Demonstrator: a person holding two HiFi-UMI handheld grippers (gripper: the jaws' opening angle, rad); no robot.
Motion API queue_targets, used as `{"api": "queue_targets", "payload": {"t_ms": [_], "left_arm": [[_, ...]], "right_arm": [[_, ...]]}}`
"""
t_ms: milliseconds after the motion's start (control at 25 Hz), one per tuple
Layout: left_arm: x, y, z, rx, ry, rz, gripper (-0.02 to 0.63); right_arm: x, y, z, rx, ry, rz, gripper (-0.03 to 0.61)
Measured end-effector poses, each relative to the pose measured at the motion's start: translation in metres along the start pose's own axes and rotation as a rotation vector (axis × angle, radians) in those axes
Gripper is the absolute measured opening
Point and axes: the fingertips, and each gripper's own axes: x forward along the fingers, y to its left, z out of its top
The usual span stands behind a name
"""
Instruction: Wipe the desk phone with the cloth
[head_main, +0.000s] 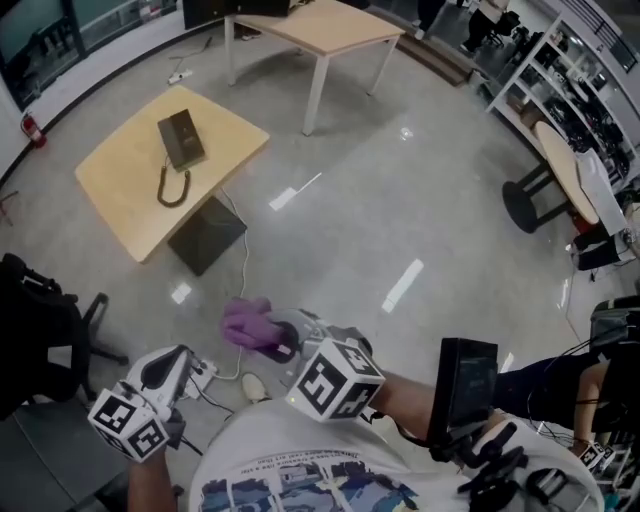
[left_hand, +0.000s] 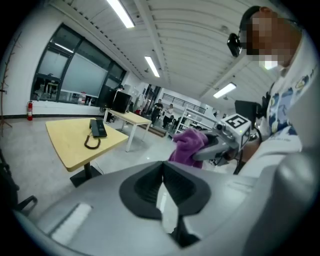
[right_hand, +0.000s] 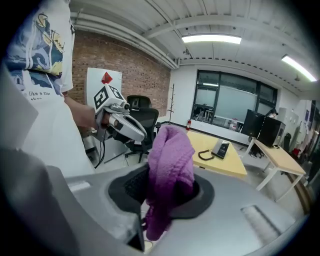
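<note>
A dark desk phone (head_main: 181, 137) with a curled cord lies on a small wooden table (head_main: 120, 190) at the upper left of the head view, far from both grippers. It also shows small in the left gripper view, phone (left_hand: 97, 128), and in the right gripper view, phone (right_hand: 220, 148). My right gripper (head_main: 278, 345) is shut on a purple cloth (head_main: 247, 322), which hangs bunched between its jaws, cloth (right_hand: 170, 175). My left gripper (head_main: 178, 362) is shut with nothing in it, held low near the person's body. The purple cloth (left_hand: 187, 146) is visible from the left gripper too.
A larger wooden table (head_main: 318, 30) stands behind the small one. A black office chair (head_main: 40, 320) is at the left. A cable runs over the grey floor (head_main: 400, 200) from the small table's base plate (head_main: 208, 234). Shelving (head_main: 560, 70) and a round stool-like table (head_main: 560, 175) stand at the right.
</note>
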Motion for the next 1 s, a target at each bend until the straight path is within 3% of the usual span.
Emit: {"api": "queue_targets", "payload": {"t_ms": [320, 600, 800, 1000], "left_arm": [[-0.016, 0.011, -0.011, 0.000, 0.013, -0.043, 0.005], [0.000, 0.029, -0.016, -0.005, 0.031, -0.053, 0.005], [0.032, 0.050, 0.006, -0.023, 0.020, -0.014, 0.005], [0.077, 0.077, 0.042, -0.039, 0.004, 0.029, 0.008]], "right_arm": [[0.009, 0.012, 0.011, 0.051, 0.000, -0.038, 0.098], [0.016, -0.002, -0.001, 0.085, 0.020, -0.047, 0.098], [0.033, -0.048, -0.006, 0.094, -0.015, -0.004, 0.098], [0.044, -0.123, -0.010, 0.061, -0.035, 0.014, 0.098]]}}
